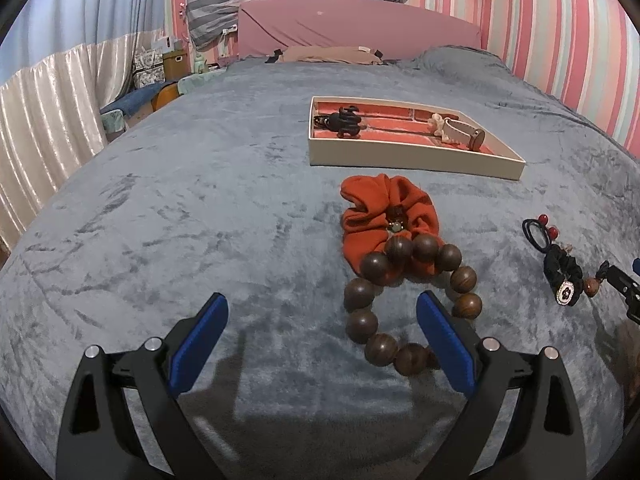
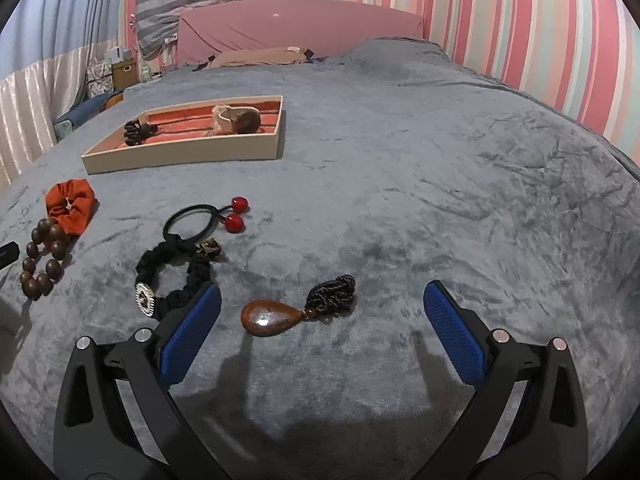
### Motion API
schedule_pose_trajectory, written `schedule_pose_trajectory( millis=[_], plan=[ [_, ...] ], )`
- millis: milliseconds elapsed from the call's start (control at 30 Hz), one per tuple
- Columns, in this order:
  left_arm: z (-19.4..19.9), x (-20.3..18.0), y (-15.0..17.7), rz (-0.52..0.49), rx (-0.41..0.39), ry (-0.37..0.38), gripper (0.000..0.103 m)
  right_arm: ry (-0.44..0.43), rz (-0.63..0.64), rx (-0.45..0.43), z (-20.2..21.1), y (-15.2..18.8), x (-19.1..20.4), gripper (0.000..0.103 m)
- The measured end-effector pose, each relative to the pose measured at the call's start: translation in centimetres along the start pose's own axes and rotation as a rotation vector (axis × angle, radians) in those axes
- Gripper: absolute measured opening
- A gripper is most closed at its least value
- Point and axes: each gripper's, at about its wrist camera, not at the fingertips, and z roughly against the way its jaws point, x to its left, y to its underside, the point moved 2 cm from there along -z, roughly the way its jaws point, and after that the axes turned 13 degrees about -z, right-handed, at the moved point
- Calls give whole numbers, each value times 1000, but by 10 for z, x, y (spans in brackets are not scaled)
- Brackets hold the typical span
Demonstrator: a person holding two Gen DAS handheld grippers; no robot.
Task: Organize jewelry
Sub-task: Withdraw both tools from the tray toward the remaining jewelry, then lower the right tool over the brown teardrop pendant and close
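A cream jewelry tray (image 1: 416, 158) (image 2: 180, 158) with a red lining lies on the grey bedspread, holding a black claw clip (image 1: 347, 121) and a beige watch (image 1: 460, 130). In front of it an orange scrunchie (image 1: 386, 216) lies under one end of a brown wooden bead bracelet (image 1: 362, 294). My left gripper (image 1: 322, 312) is open, its right finger inside the bracelet loop. My right gripper (image 2: 322, 302) is open around a brown teardrop pendant (image 2: 272, 318) with a dark cord. A black scrunchie (image 2: 176, 268) and a red-bead hair tie (image 2: 192, 220) lie to its left.
The bedspread (image 2: 440, 200) stretches wide to the right. A pink headboard (image 1: 360, 26) and a striped pillow stand at the far end, with boxes and a curtain at the left. A striped wall runs along the right side.
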Motion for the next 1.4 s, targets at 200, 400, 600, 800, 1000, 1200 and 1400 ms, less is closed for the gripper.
schedule_pose_trajectory(
  millis=[200, 400, 600, 800, 1000, 1200, 1400],
  plan=[
    [-4, -2, 3, -5, 2, 10, 93, 17, 1, 6, -4, 1, 0, 99],
    [-7, -2, 4, 2, 13, 25, 93, -8, 0, 12, -3, 3, 1, 99],
    [-9, -2, 5, 5, 15, 32, 93, -25, -12, 23, -3, 6, -1, 99],
    [-11, -1, 5, 7, 19, 37, 93, -25, -28, 56, -12, 8, -4, 98],
    [-16, -1, 5, 11, 31, 52, 93, -27, -27, 68, -15, 9, -3, 95],
    [-20, 2, 5, 32, 47, 75, 93, -28, -43, 88, -20, 8, -6, 89],
    [-23, 3, 3, 38, 50, 73, 93, -39, -70, 111, -26, 4, -9, 82]
  ],
)
